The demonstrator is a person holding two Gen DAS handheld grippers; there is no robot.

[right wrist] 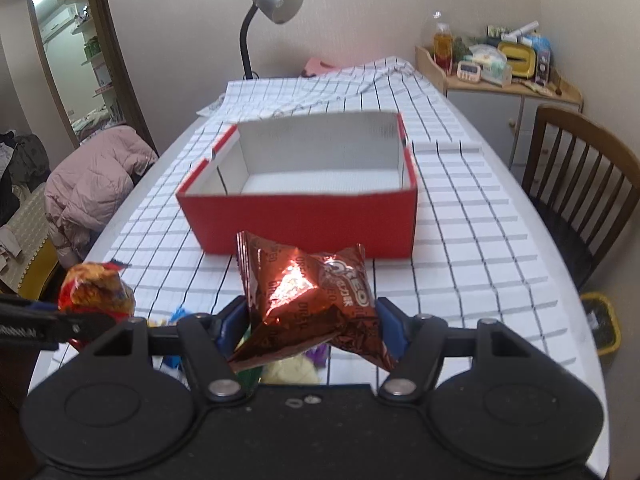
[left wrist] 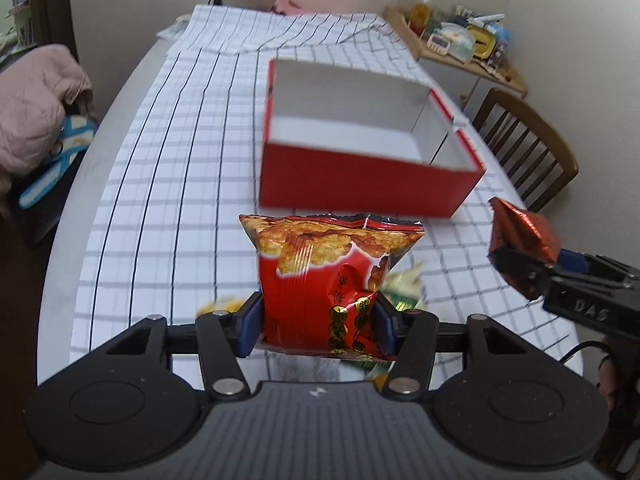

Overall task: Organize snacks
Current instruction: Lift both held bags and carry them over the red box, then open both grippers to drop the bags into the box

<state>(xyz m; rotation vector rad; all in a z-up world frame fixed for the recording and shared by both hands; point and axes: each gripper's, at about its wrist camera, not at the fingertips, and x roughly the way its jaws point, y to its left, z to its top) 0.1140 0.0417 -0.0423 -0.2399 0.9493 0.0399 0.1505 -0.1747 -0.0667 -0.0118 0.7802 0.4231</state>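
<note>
Light: soft and even, a bit dim, warm on the walls
Doorway (right wrist: 76, 52): brighter than the room, lit from inside
Lamp (right wrist: 276, 0): not seen glowing
Glare: bright white-orange shine on the foil packet (right wrist: 304, 300)
Shadows: faint, soft grey under the red box (right wrist: 300, 220)
Blur: smeared box edge (left wrist: 360, 160), fuzzy snacks low down by the red bag (left wrist: 332, 280)
Edges: round dark corners, table (left wrist: 64, 264) and walls bent like a bowl

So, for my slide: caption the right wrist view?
Right tongs grip an Oreo packet before the empty red box.
</note>
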